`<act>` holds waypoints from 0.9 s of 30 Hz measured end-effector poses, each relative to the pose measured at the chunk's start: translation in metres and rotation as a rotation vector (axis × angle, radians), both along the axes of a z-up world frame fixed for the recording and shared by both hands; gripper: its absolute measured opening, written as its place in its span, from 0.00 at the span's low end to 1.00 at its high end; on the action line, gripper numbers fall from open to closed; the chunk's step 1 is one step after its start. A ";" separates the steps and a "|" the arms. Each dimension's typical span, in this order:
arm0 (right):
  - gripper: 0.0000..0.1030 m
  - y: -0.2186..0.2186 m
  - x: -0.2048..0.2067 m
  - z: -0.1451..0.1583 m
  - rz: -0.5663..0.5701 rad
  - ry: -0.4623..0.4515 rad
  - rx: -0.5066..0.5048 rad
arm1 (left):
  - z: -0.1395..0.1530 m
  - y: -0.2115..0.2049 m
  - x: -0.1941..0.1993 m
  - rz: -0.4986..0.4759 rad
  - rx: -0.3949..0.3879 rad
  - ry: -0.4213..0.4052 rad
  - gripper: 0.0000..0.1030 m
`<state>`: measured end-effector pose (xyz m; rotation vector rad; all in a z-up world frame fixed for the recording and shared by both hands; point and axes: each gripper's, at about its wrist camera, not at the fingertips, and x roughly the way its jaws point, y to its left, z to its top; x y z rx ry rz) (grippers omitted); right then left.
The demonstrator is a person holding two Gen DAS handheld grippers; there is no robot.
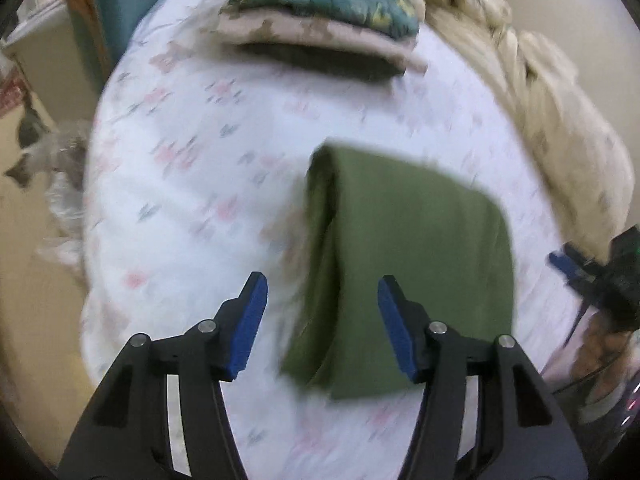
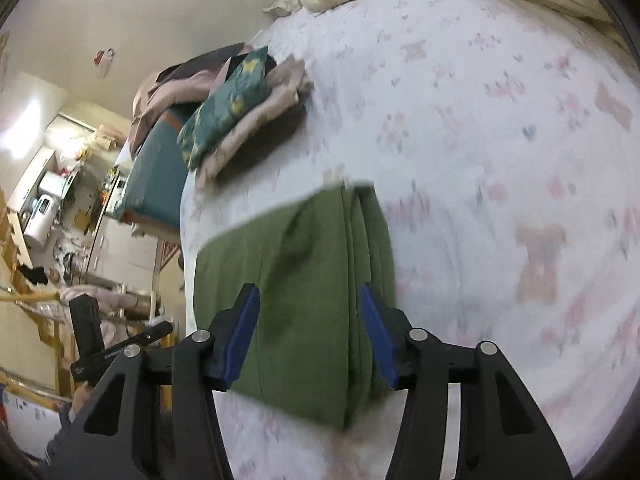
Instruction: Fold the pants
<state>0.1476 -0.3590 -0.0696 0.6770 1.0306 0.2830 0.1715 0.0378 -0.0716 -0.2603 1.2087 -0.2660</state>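
Note:
The green pants (image 1: 404,264) lie folded into a compact rectangle on the white flowered bed sheet (image 1: 192,184). My left gripper (image 1: 322,300) is open and empty, hovering above the pants' near left edge. My right gripper shows at the right edge of that view (image 1: 596,276). In the right wrist view the folded pants (image 2: 304,280) lie just ahead, and my right gripper (image 2: 308,316) is open and empty above them. Both views are motion-blurred.
A stack of folded clothes (image 1: 320,24) with a teal patterned piece on top sits at the far side of the bed, also in the right wrist view (image 2: 244,112). A crumpled beige duvet (image 1: 540,100) lies along the right. The bed edge (image 2: 188,208) drops off left.

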 end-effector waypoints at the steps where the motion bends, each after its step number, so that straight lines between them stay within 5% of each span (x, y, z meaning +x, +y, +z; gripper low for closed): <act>1: 0.48 0.000 0.012 -0.001 0.000 -0.005 -0.029 | -0.004 -0.003 0.010 0.003 -0.005 -0.001 0.52; 9: 0.37 0.024 0.080 -0.039 0.095 0.062 -0.085 | -0.041 -0.017 0.078 0.007 -0.139 0.027 0.52; 13: 0.36 0.033 0.092 -0.051 0.114 0.091 -0.179 | -0.049 -0.032 0.088 -0.032 -0.090 0.028 0.50; 14: 0.31 0.034 0.093 -0.053 0.119 0.096 -0.176 | -0.050 -0.033 0.090 -0.034 -0.097 0.024 0.48; 16: 0.13 0.035 0.094 -0.056 0.143 0.102 -0.175 | -0.053 -0.036 0.093 -0.046 -0.117 0.031 0.19; 18: 0.05 0.035 0.092 -0.051 0.159 0.077 -0.178 | -0.048 -0.041 0.092 -0.073 -0.101 0.015 0.05; 27: 0.00 0.019 0.062 -0.021 0.100 0.009 -0.146 | -0.029 -0.045 0.076 -0.115 -0.004 -0.048 0.02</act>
